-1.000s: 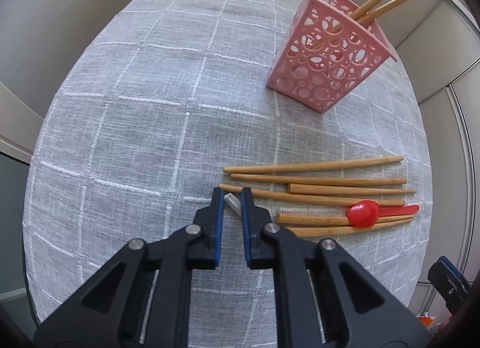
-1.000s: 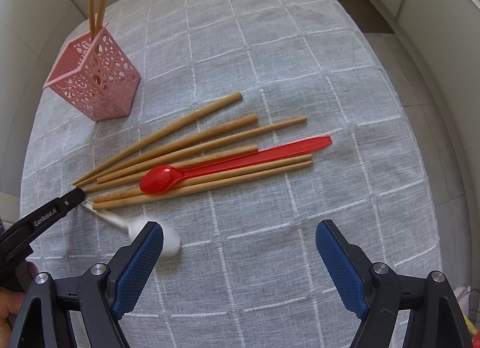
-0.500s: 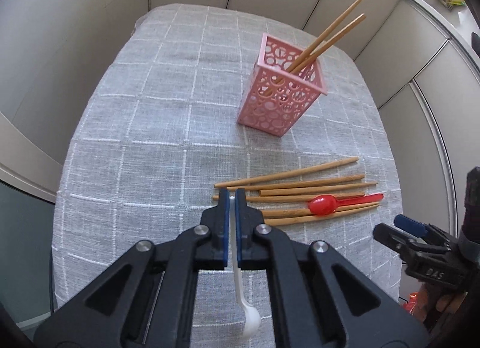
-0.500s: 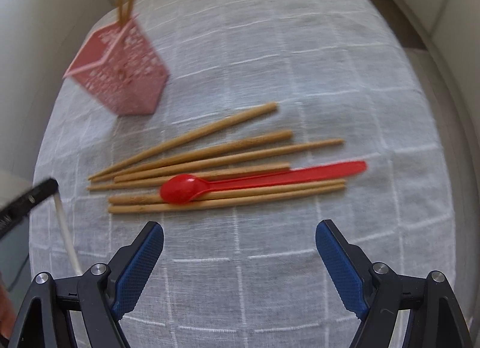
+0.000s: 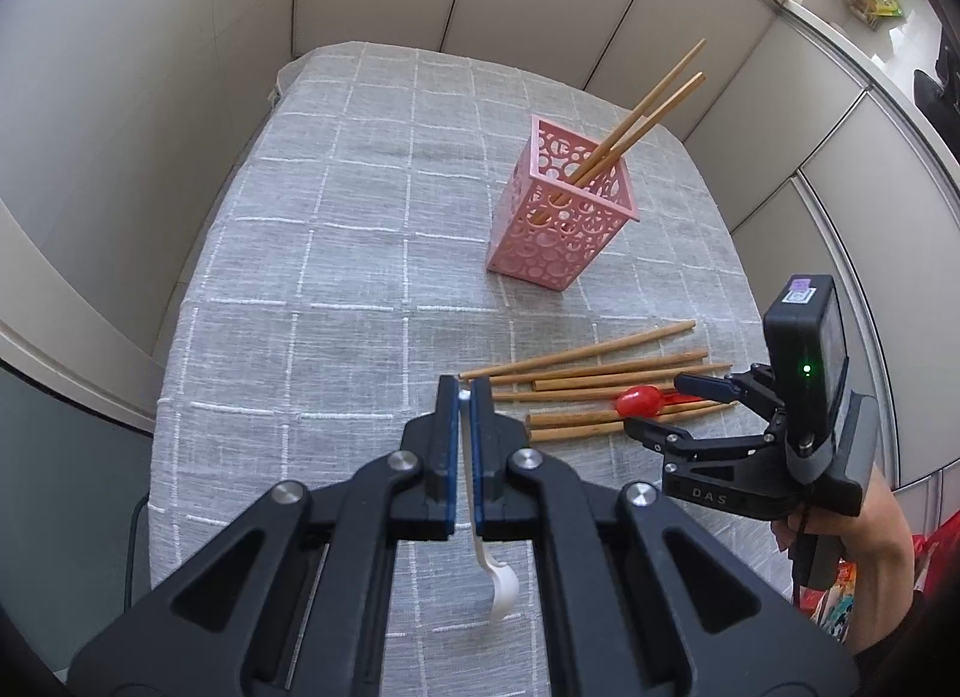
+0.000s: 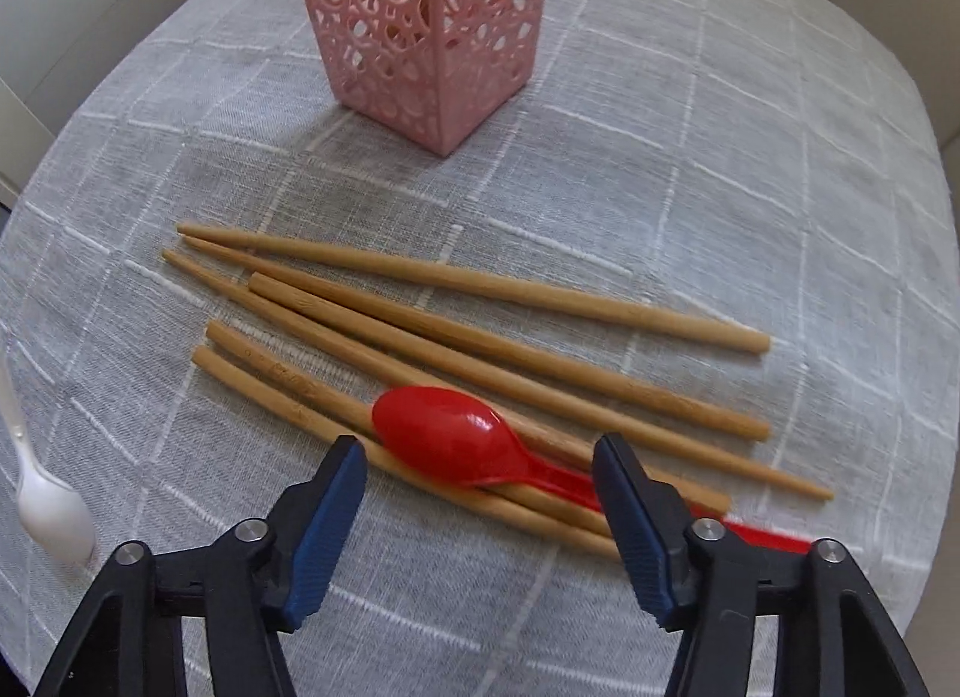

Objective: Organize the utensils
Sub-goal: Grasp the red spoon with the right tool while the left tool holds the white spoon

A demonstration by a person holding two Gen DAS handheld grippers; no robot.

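My left gripper (image 5: pixel 462 397) is shut on the handle of a white plastic spoon (image 5: pixel 497 583), held above the table with its bowl hanging down toward me; the bowl also shows at the left edge of the right wrist view (image 6: pixel 51 514). My right gripper (image 6: pixel 480 457) is open, its jaws either side of a red spoon (image 6: pixel 450 433) that lies on several wooden chopsticks (image 6: pixel 480 283). The right gripper (image 5: pixel 681 406) also shows in the left wrist view, low over the red spoon (image 5: pixel 639 400). A pink perforated holder (image 5: pixel 561 217) stands beyond with two chopsticks (image 5: pixel 642 114) in it.
The table wears a grey checked cloth (image 5: pixel 336 289). Beige wall panels (image 5: pixel 180 36) close in on the far and left sides. The table's right edge (image 6: pixel 936 337) is near the chopstick ends. The person's forearm (image 5: pixel 864 565) is at the lower right.
My left gripper closed on the white spoon and lifted it off the cloth. My right gripper moved forward and down until its open jaws flank the red spoon.
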